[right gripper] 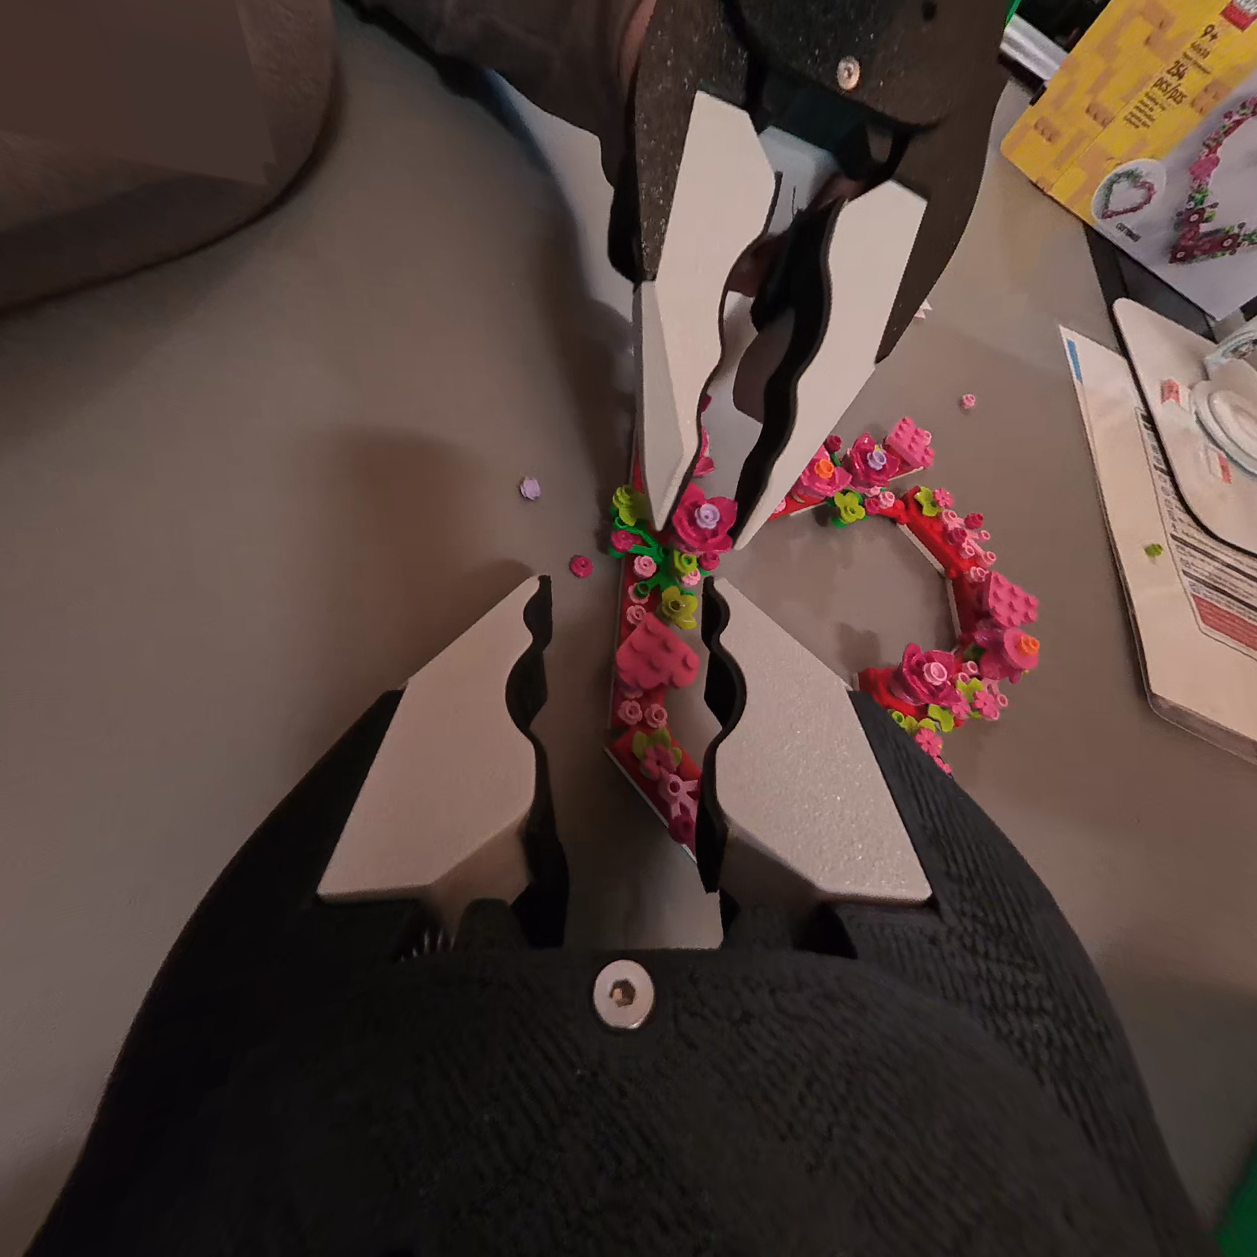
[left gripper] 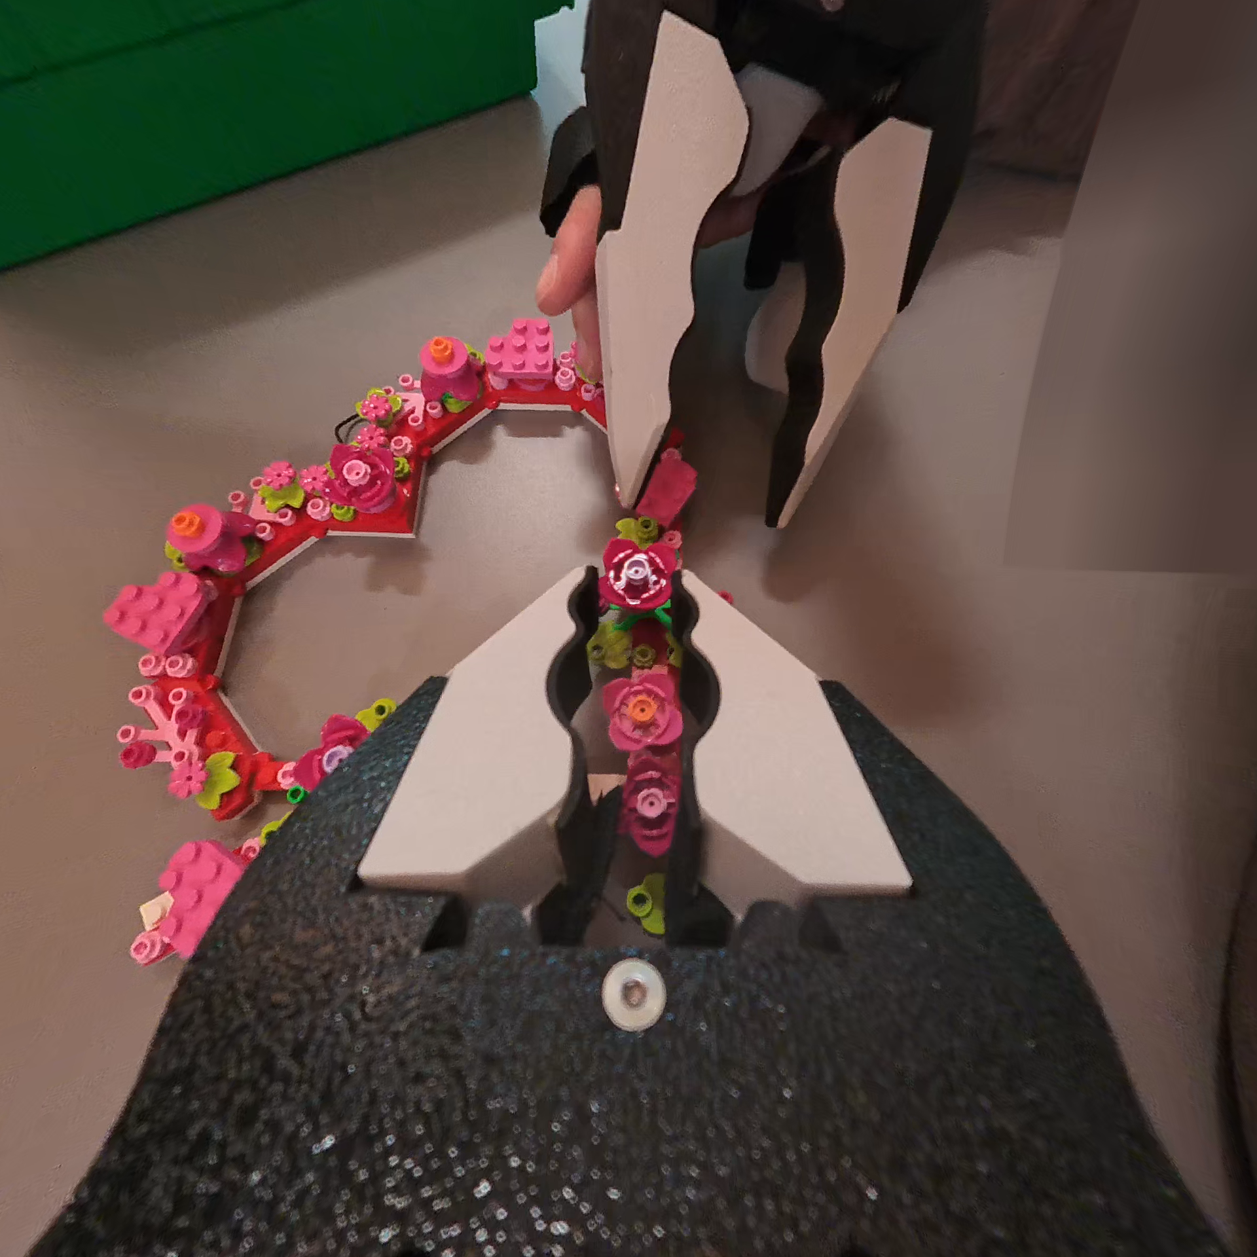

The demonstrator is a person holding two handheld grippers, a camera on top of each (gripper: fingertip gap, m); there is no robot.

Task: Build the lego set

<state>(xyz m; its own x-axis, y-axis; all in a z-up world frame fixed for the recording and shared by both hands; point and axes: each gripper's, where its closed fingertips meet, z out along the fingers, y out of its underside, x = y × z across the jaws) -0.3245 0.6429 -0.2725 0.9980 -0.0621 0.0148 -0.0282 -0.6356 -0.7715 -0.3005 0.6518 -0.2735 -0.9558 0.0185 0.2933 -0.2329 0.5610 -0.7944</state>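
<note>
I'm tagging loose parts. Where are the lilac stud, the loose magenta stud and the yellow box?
lilac stud (right gripper: 530, 488), right wrist view, its top.
loose magenta stud (right gripper: 580, 566), right wrist view, its top.
yellow box (right gripper: 1115, 102), right wrist view, its yellow face.

Matte grey tabletop (left gripper: 1020, 714), green surface (left gripper: 238, 102) behind it.

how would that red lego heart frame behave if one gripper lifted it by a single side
The red heart frame would probably flex or snap apart: it is thin and built from angled segments. Its small flowers look easy to knock off. The open loop likely sags unsupported.
</note>
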